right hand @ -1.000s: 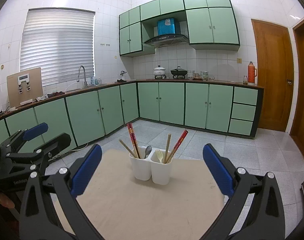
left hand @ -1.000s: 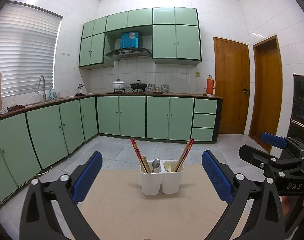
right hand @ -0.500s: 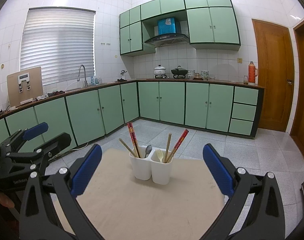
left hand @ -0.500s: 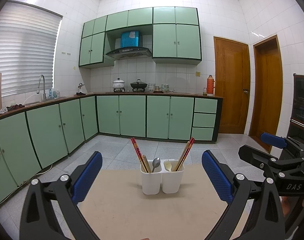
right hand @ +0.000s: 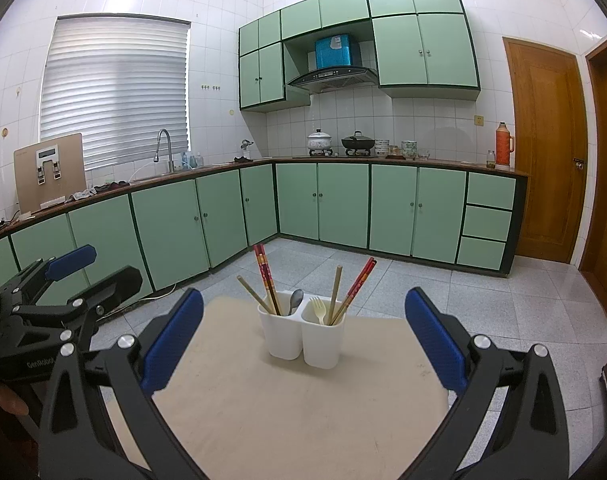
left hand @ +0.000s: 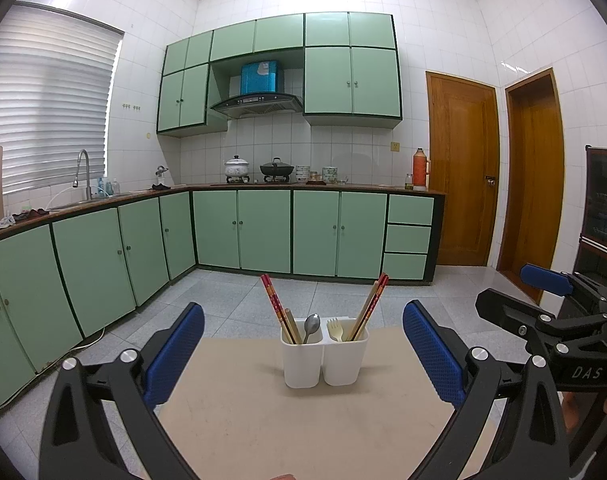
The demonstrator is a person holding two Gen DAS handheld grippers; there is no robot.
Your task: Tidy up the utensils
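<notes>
Chopsticks (left hand: 274, 307), spoon (left hand: 312, 325) and fork (left hand: 335, 329) stand sorted in a white two-cup holder (left hand: 324, 355) mid-table (left hand: 263, 420). Left gripper (left hand: 303, 354) and right gripper (right hand: 303, 344) hover spread, empty. Sorting may be beginning or finished.

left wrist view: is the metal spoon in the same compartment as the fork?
No: the metal spoon stands in the left compartment of the white holder, while the fork stands in the right compartment.
</notes>
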